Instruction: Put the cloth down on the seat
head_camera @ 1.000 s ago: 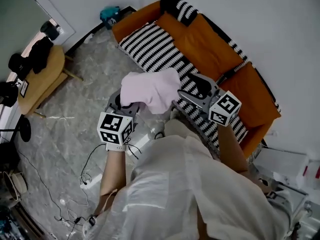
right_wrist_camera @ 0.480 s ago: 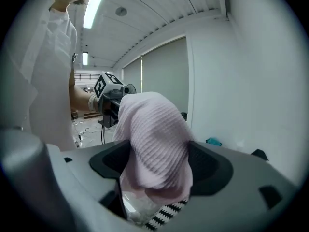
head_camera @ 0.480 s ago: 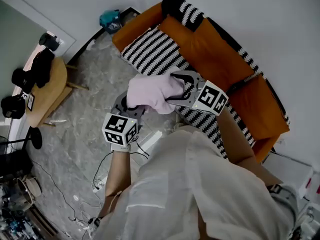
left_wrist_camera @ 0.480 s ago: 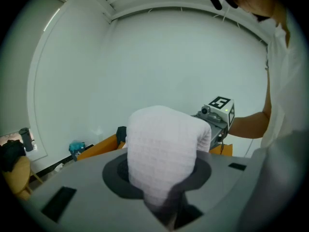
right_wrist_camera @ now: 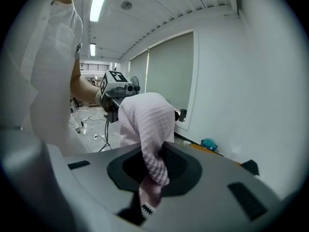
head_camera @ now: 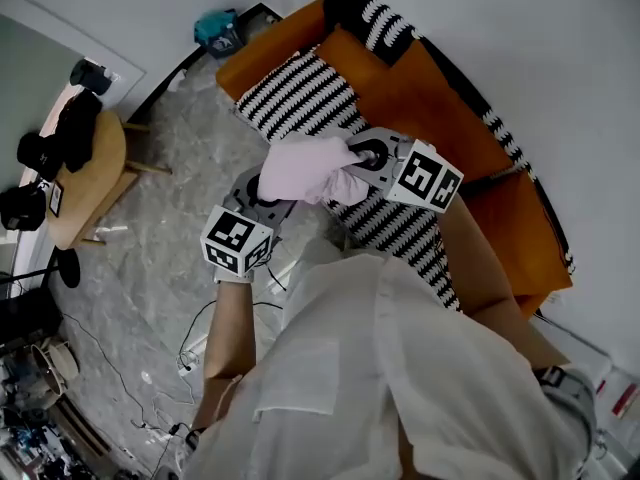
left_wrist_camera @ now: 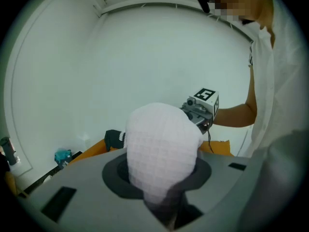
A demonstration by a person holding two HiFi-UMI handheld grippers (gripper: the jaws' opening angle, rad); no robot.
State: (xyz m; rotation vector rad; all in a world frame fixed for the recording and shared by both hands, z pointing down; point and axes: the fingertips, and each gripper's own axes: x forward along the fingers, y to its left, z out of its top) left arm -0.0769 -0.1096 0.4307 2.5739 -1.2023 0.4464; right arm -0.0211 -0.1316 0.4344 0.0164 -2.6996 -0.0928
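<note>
While my right gripper's [head_camera: 352,160] jaws are closing on the pink waffle cloth [head_camera: 303,166], my left gripper [head_camera: 263,190] is clamping it above the striped seat cushion [head_camera: 300,93].

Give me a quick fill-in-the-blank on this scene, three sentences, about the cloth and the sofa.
1. The left gripper is shut on a ___ cloth.
2. The sofa behind it has ___ upholstery.
3. The cover on its seat is patterned with black and white ___.

Missing words: pink; orange; stripes.
</note>
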